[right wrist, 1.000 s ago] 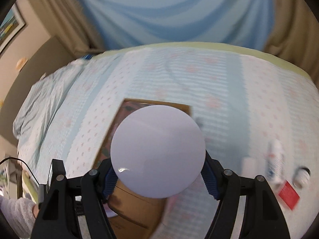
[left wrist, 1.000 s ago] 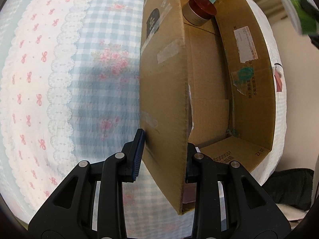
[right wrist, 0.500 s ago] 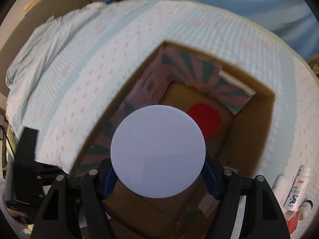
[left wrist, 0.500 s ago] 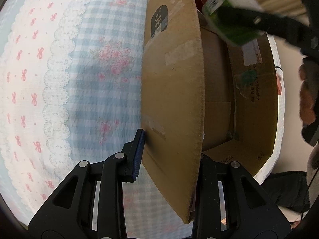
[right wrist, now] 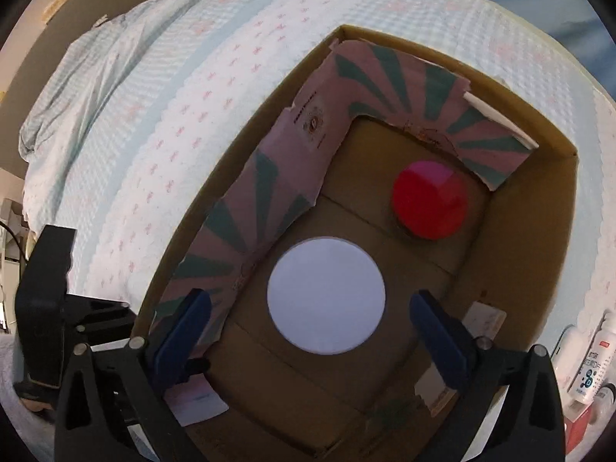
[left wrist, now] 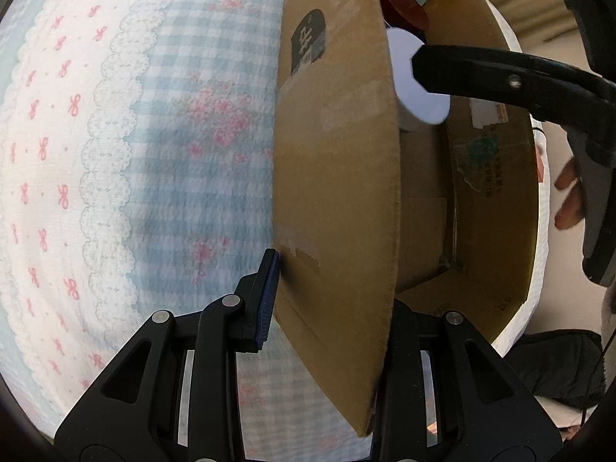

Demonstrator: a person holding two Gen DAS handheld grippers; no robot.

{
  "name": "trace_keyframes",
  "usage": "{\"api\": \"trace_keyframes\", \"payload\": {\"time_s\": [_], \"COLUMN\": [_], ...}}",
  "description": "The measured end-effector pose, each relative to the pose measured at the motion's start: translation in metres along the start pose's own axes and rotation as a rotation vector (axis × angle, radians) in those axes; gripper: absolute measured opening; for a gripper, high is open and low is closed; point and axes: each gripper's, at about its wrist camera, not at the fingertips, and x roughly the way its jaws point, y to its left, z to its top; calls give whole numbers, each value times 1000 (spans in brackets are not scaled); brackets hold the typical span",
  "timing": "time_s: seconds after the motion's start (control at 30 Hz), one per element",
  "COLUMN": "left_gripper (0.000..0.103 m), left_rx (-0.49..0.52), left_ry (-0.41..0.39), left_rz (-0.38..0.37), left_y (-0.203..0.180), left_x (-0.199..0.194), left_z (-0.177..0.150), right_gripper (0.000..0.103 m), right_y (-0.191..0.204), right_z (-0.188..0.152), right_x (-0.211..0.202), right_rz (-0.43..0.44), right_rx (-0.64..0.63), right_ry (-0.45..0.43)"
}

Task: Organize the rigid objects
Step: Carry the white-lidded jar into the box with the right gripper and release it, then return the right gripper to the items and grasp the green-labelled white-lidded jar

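A brown cardboard box [right wrist: 539, 231] stands open on the bed. Inside it a white-lidded can [right wrist: 326, 295] stands on the box floor beside a red-lidded jar [right wrist: 429, 199]. My right gripper [right wrist: 310, 325] is open above the white-lidded can, its fingers apart on either side and clear of it. My left gripper [left wrist: 331, 292] is shut on the box's near wall [left wrist: 335, 177]. In the left wrist view the white lid [left wrist: 408, 84] shows inside the box under the right gripper's black finger [left wrist: 500, 77].
A pink and green printed cardboard sheet [right wrist: 308, 146] lines the box's inner left and far walls. White bottles [right wrist: 589, 362] and a red packet [right wrist: 577, 431] lie on the bed at the box's right. A checked, bow-patterned quilt [left wrist: 134, 154] covers the bed.
My right gripper came down over the box, opened and let go of the white-lidded can, which now stands on the box floor. My left gripper kept hold of the wall.
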Motion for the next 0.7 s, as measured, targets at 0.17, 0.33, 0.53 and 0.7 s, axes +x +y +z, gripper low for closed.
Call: {"api": "trace_keyframes", "payload": {"time_s": [0.17, 0.33, 0.53, 0.7], "left_gripper": [27, 27, 27, 27], "left_rx": [7, -3, -3, -1], "left_ry": [2, 2, -5, -12], "left_rz": [12, 13, 25, 26], "left_y": [-1, -4, -9, -10], "left_x": [1, -1, 0, -1], "left_z": [3, 5, 6, 4], "right_gripper": [103, 103, 103, 103], "right_y": [8, 11, 14, 18], "right_z": [-4, -4, -5, -12], "right_x": [-3, -7, -39, -79], "right_rz": [-43, -60, -95, -145], "right_rx": [-51, -62, -73, -66], "right_ry": [-15, -26, -70, -105]}}
